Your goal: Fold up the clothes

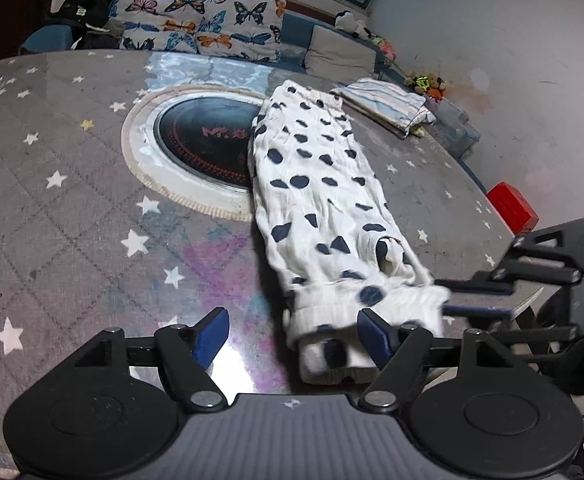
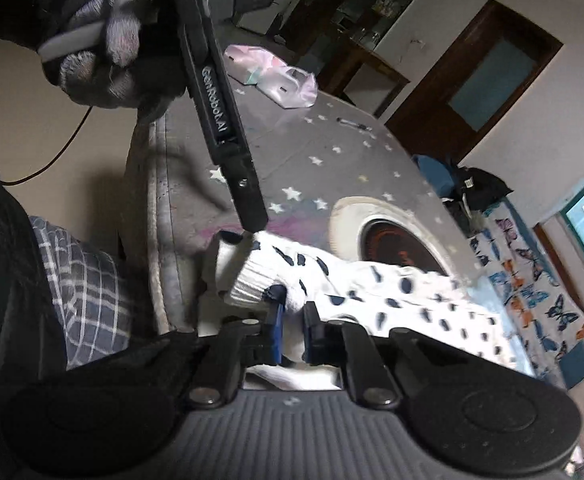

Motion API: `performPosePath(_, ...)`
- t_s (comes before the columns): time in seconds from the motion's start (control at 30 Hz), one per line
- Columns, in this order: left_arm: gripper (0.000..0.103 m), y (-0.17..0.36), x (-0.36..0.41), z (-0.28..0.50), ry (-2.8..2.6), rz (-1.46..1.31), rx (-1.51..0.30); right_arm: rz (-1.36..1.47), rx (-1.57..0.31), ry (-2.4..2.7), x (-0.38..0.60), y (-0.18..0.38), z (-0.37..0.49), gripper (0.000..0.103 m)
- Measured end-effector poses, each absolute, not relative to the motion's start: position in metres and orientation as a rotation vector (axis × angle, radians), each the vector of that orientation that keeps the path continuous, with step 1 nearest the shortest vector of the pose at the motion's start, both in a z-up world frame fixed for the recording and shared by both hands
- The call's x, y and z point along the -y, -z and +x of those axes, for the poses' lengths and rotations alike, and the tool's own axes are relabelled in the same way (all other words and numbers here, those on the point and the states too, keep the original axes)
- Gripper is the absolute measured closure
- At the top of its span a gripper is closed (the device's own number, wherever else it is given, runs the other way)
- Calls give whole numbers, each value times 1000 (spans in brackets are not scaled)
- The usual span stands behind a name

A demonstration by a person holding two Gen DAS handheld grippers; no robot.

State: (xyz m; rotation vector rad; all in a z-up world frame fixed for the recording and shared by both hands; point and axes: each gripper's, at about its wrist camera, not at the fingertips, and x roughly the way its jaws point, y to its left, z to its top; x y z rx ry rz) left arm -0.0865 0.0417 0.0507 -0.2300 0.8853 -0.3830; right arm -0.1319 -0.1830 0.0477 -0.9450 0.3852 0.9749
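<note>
The near end of the spotted trousers [image 1: 320, 200] is blurred in the left wrist view, and their cuff [image 1: 332, 344] is partly hidden behind one blue pad of the left hand-held gripper [image 1: 292, 334]. In the right wrist view the far half of the trousers [image 2: 392, 292] smears into streaks. A gloved hand [image 2: 91, 48] is cut off by the top edge there.

The trousers lie lengthwise on the star-patterned surface [image 1: 71, 200], from its near edge toward the far edge, overlapping the round dark inset [image 1: 207, 148]. The left hand-held gripper stands released at the near edge, its pads spread wide, the cuff beside its right pad. The right hand-held gripper [image 2: 292, 334] is clenched on the white cuff fabric [image 2: 259, 280].
</note>
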Motion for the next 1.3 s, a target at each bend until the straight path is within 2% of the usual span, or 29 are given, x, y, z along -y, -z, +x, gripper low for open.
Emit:
performPosePath(0.2,29,-54,-30,-77,409,-191,-850,-976,-509,-1021,189,-28,-135,93)
performPosePath(0.3,31,-59,-19,-71,453,-177,-814,-882,-552,-1043,199,-36,-132,89)
performPosePath(0.43,49,-58,0,-61,521,-148,-796,-717,-593,-979,215,-62,-105,82)
performPosePath(0.53,53,-52,11,-55,580,-152,-809,-587,-630,-869,224,-71,-69,75)
performPosePath(0.63,53,-41,20,-51,615,-145,-841,-482,-660,-796,226,-67,-33,74)
performPosePath(0.73,53,-32,20,-45,610,-147,-878,-393,-696,-790,220,-53,-3,66)
performPosePath(0.9,50,-44,-2,-31,562,-191,-850,-315,-780,-761,214,-20,39,66)
performPosePath(1.0,44,-53,-19,-14,486,-204,-808,-297,-848,-727,222,-9,47,65)
performPosePath(1.17,39,-40,-28,30,397,-233,-820,-295,-861,-738,224,-19,54,65)
performPosePath(1.3,40,-21,-19,50,383,-235,-870,-288,-824,-757,214,-39,70,65)
